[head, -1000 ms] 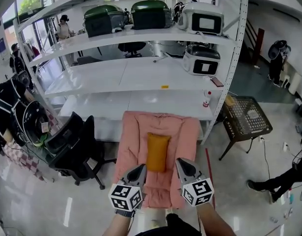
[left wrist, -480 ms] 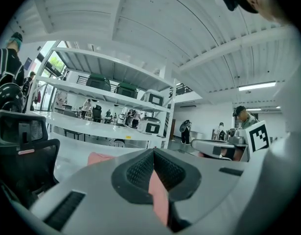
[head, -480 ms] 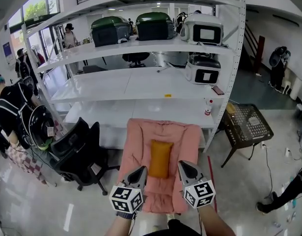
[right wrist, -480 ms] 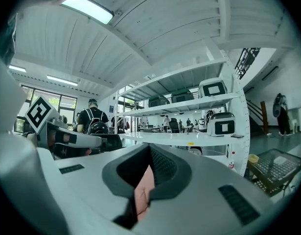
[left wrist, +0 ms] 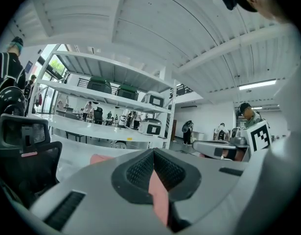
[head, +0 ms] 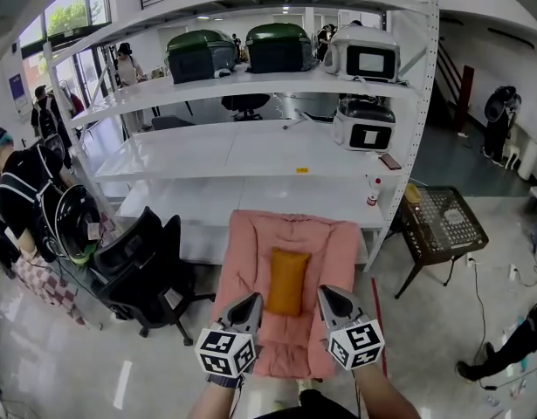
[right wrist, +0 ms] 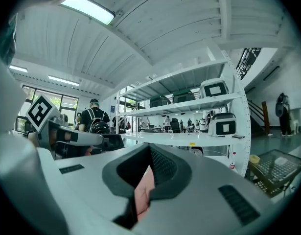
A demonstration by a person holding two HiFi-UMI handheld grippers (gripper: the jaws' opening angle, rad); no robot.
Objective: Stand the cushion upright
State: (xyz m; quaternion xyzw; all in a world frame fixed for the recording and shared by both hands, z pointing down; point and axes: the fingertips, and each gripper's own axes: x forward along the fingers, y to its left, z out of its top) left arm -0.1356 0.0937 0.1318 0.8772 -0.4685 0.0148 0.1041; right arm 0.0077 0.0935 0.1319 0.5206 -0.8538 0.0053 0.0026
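Note:
An orange cushion (head: 287, 281) lies flat, lengthwise, on the middle of a pink padded mat (head: 242, 260) that rests on the floor in front of a white rack. My left gripper (head: 250, 302) hovers over the mat's near left part, just left of the cushion's near end, with its jaws shut and nothing in them. On the other side my right gripper (head: 327, 294) hangs shut and empty near the cushion's right corner. In the left gripper view the left gripper (left wrist: 153, 153) shows pads pressed together, with pink mat behind. The right gripper (right wrist: 149, 150) looks the same in its own view.
A tall white shelf rack (head: 251, 147) with green bins and grey appliances stands behind the mat. Black office chairs (head: 137, 264) crowd the left. A black mesh stool (head: 441, 219) stands at the right. People stand at the far left (head: 15, 190).
The head view has tilted up a little, so the mat and cushion sit lower in the picture. Both grippers stay shut, side by side. A person's legs at the right have shifted.

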